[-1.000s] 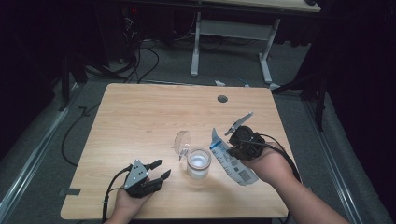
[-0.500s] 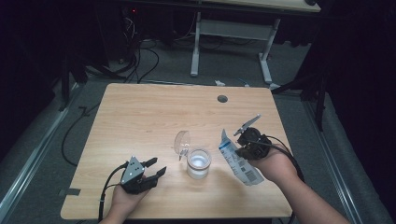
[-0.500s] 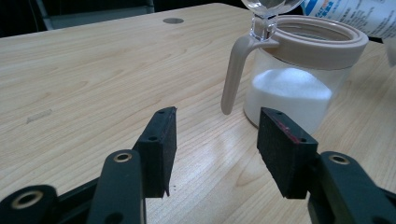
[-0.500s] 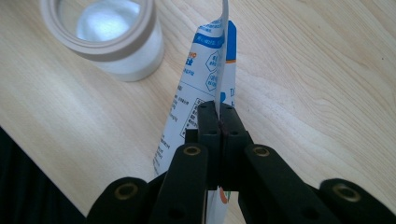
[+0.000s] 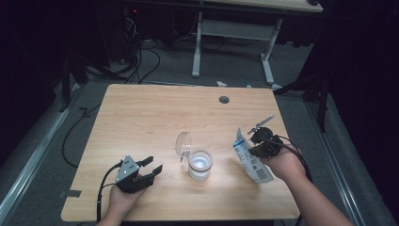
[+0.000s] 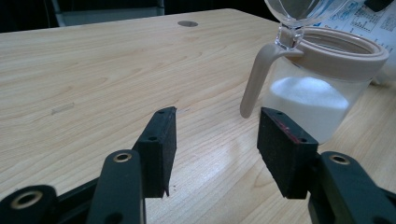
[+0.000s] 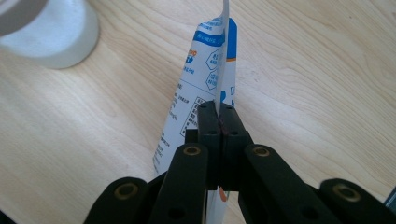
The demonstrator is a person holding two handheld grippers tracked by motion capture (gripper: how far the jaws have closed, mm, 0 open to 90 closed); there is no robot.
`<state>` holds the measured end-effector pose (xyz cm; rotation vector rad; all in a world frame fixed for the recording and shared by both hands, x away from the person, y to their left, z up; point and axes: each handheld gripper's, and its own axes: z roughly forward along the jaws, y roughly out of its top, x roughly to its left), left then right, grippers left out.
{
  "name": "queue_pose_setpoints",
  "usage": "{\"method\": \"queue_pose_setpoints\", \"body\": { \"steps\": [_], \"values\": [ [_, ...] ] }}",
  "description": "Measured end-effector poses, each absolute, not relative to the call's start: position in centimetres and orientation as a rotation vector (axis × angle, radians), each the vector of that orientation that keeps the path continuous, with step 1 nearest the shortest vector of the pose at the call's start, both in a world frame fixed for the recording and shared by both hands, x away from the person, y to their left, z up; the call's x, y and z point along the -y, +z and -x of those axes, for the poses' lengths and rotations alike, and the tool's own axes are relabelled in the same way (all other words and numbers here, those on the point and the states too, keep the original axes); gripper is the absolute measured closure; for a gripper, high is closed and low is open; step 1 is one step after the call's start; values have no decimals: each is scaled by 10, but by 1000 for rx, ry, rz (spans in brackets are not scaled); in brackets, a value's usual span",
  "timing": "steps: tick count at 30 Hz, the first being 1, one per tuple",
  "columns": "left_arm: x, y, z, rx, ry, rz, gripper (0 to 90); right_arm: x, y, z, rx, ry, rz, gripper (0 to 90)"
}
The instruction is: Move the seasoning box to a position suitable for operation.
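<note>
Tongs (image 5: 252,139) in your right hand are pinching a blue-and-white packet (image 5: 251,161) right of the jar (image 5: 200,165) standing near the bench (image 5: 155,113) centre; your left tongs (image 5: 151,168) are gaping empty. That thin edge could be slipping, spilling powder outside the open jar.

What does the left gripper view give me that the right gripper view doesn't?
Left gripper view alone: the left claw open over bare wood, the jar's beige handle and rim, the clear lid hinged up, and the table's round grommet hole.

Right gripper view alone: the right claw shut on the edge of the white and blue packet, seen close.

Both: the jar of white powder and the wooden table; a corner of printed packet also edges the left gripper view.
</note>
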<state>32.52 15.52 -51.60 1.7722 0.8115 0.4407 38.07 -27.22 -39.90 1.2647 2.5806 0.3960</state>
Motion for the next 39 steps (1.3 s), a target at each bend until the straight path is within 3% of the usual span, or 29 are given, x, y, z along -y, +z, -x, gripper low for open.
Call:
{"method": "queue_pose_setpoints", "body": {
  "steps": [18, 39],
  "values": [
    [-191, -513, -335, -907, 507, -1765, 465, 289, -400, -376, -2437, 537, -1238, 900],
    [-190, -517, -336, -905, 451, -1753, 465, 301, -405, -350, -2259, 870, -1201, 900]
  ]
}}
